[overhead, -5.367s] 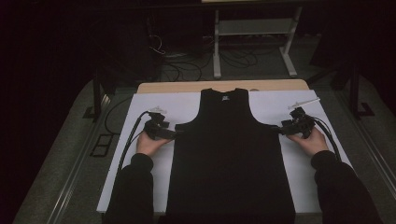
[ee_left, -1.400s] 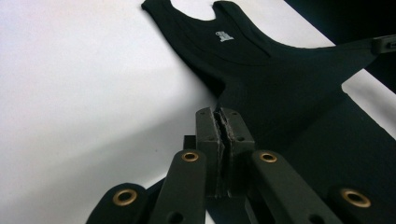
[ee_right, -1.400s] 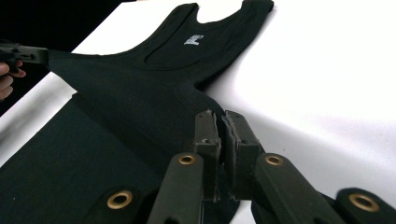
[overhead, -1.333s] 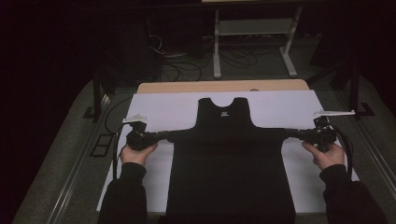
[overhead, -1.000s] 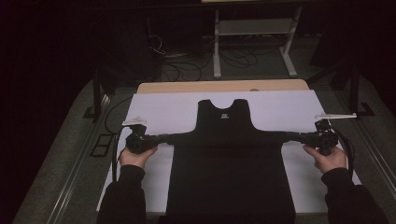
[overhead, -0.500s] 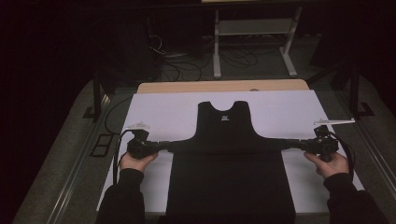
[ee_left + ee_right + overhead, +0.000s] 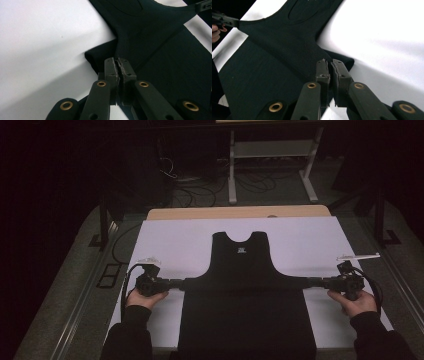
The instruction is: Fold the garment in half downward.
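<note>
**Black vest stretched flat between two pairs of tongs**

Nearest, the lower body of the black vest (image 7: 247, 320) is seen lying on the white sheet (image 7: 180, 240) that covers the bench (image 7: 240, 212), its hem hanging toward the person's side. At mid-height the cloth is pinched at each side corner, just under the armholes: the left tongs (image 7: 167, 283) are closed tight on the left corner, the right tongs (image 7: 320, 281) likewise on the right, with fabric caught between the pads in both gripper views. The vest is judged light, soft and limp; it will sag and crease unless kept taut, so edge corners are the sensible hold. Farther off, the neckline lies flat.

Compared with some five seconds ago, the hands are set wider apart and nearer the person, and the vest has been drawn toward the near edge.
</note>
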Demonstrator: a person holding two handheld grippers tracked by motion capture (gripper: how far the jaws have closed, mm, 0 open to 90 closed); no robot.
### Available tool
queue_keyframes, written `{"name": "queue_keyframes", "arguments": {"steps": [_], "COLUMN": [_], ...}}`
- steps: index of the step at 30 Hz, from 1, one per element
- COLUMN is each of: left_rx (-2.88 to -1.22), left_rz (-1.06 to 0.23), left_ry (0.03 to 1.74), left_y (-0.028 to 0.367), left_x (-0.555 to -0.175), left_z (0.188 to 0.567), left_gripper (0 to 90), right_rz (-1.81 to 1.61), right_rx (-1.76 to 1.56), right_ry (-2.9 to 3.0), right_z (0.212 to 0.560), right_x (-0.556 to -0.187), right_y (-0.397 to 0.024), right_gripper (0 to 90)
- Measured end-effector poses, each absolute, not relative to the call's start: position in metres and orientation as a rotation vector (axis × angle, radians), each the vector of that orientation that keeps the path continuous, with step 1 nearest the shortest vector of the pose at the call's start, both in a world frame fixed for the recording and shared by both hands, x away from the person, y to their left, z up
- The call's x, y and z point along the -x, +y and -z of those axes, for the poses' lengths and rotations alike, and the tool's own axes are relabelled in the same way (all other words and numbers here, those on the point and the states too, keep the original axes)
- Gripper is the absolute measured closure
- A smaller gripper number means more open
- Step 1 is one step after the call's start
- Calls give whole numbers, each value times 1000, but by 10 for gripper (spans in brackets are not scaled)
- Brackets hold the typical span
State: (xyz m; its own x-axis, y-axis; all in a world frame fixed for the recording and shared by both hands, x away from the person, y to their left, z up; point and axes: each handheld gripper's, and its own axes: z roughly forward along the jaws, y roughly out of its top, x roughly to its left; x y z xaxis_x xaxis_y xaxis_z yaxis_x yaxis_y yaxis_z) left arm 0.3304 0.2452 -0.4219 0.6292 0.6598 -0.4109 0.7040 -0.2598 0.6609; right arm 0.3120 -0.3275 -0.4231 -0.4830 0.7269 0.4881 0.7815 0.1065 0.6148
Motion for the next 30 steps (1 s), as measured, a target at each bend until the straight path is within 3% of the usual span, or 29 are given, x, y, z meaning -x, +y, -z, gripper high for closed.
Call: {"name": "queue_keyframes", "arguments": {"steps": [30], "left_rx": [-2027], "left_rz": [126], "left_ry": [1078], "left_y": [248], "left_x": [-315], "left_z": [427], "left_gripper": [859], "right_rz": [1234], "right_rx": [1533], "right_ry": [-2251], "right_z": [433], "right_x": [-291], "right_y": [-326], "right_gripper": [828]}}
